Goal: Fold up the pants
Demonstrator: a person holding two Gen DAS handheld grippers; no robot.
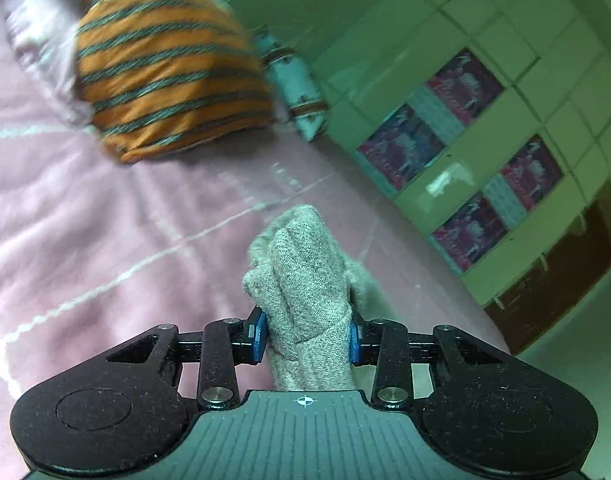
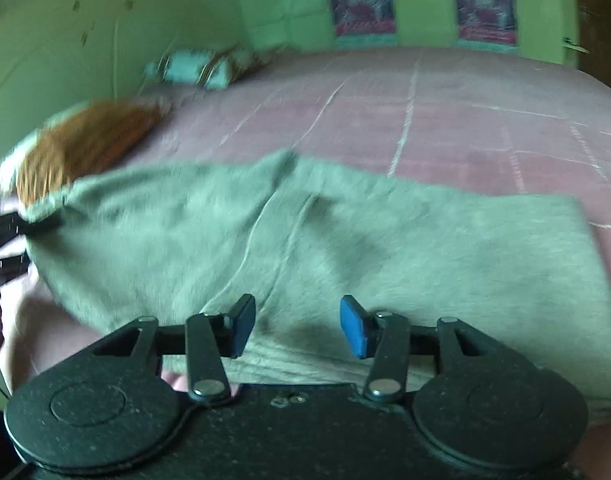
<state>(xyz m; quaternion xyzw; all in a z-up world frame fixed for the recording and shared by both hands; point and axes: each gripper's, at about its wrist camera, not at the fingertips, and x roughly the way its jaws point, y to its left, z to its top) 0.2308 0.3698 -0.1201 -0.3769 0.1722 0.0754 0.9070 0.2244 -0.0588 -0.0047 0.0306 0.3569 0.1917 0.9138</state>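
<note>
Left gripper (image 1: 308, 338) pinched on a bunched end of the grey knit pants (image 2: 305, 240). Right gripper (image 2: 295, 326) jaws apart, pads clear, poised over the ribbed hem at the near edge. Pants lie on the pink bedspread (image 2: 465, 120), long axis across the right view, left end at the striped orange pillow (image 1: 165, 76); green wall (image 2: 65, 40) beyond.

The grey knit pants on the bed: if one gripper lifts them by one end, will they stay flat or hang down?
The pants will probably hang down: they lie in soft creases on the pink bedspread. The fabric bunches thickly between the left gripper pads, so it likely compresses and grips well. The ribbed knit may stretch slightly.
</note>
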